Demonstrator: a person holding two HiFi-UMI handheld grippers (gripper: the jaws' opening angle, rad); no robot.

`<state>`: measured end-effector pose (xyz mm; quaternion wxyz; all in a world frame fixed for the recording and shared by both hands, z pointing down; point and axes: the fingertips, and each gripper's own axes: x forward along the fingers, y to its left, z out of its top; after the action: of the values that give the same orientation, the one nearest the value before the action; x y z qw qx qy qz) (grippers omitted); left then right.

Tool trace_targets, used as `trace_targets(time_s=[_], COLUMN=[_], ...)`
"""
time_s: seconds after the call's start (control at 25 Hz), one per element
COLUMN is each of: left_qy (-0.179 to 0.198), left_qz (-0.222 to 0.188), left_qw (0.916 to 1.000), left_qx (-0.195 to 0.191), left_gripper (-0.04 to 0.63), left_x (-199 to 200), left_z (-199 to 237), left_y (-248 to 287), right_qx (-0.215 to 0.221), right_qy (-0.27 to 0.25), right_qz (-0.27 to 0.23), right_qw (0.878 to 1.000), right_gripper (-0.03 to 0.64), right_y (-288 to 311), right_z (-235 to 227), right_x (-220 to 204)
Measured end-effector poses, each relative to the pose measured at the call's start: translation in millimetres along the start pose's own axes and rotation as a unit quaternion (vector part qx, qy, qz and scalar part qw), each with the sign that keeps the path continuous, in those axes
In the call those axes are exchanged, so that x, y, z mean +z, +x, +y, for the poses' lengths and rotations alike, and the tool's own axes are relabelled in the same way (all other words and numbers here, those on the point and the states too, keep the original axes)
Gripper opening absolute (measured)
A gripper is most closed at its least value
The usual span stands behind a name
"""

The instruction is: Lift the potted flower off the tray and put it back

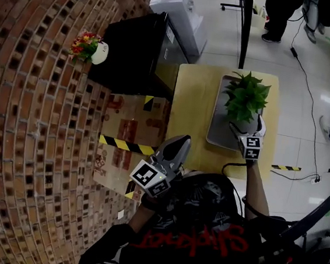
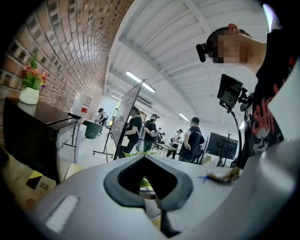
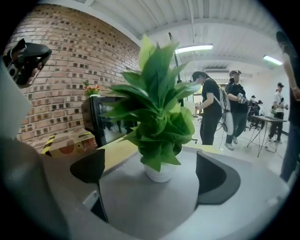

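Flanking the potted flower [image 3: 159, 136] on the tray [image 1: 214, 136] with right gripper [image 3: 152, 187] jaws released. Holding left gripper [image 2: 149, 183] jaws clenched, empty.

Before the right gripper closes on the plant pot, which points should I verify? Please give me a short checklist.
1. Right gripper jaws apart: ok.
2. Green leafy plant in white pot upright on grey tray: ok.
3. Pot centred on the line between the jaws: ok.
4. Jaws far enough forward around the pot: cannot tell.
5. Left gripper away from the yellow table, jaws together: ok.
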<state>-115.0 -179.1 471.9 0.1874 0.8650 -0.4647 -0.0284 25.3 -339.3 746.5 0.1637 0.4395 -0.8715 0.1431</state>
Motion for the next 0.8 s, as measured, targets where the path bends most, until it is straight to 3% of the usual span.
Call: trace_targets(time_s=[0.24, 0.36, 0.4, 0.44, 0.68, 0.8], left_qy=[-0.004, 0.015, 0.022, 0.024, 0.000, 0.008], left_qz=[0.006, 0.023, 0.024, 0.024, 0.016, 0.010], left_qw=[0.9989, 0.9980, 0.9978, 0.9977, 0.9982, 0.9985], left_qx=[0.047, 0.057, 0.058, 0.059, 0.058, 0.052], left_gripper=[0.002, 0.002, 0.002, 0.002, 0.002, 0.002], left_x=[-3, -7, -8, -8, -11, -8], left_z=[12, 8, 8, 8, 13, 13], left_y=[-11, -13, -15, -16, -20, -18], right_qx=[0.005, 0.006, 0.005, 0.002, -0.004, 0.016], right_qy=[-0.020, -0.025, -0.021, -0.019, 0.001, -0.001], right_qz=[0.032, 0.031, 0.030, 0.030, 0.040, 0.010], right_qw=[0.999, 0.999, 0.999, 0.999, 0.999, 1.000], right_gripper=[0.591, 0.587, 0.524, 0.507, 0.497, 0.494], right_y=[67, 87, 91, 94, 78, 56], right_z=[-15, -18, -19, -20, -17, -1], right_x=[-17, -11, -8, -6, -11, 19])
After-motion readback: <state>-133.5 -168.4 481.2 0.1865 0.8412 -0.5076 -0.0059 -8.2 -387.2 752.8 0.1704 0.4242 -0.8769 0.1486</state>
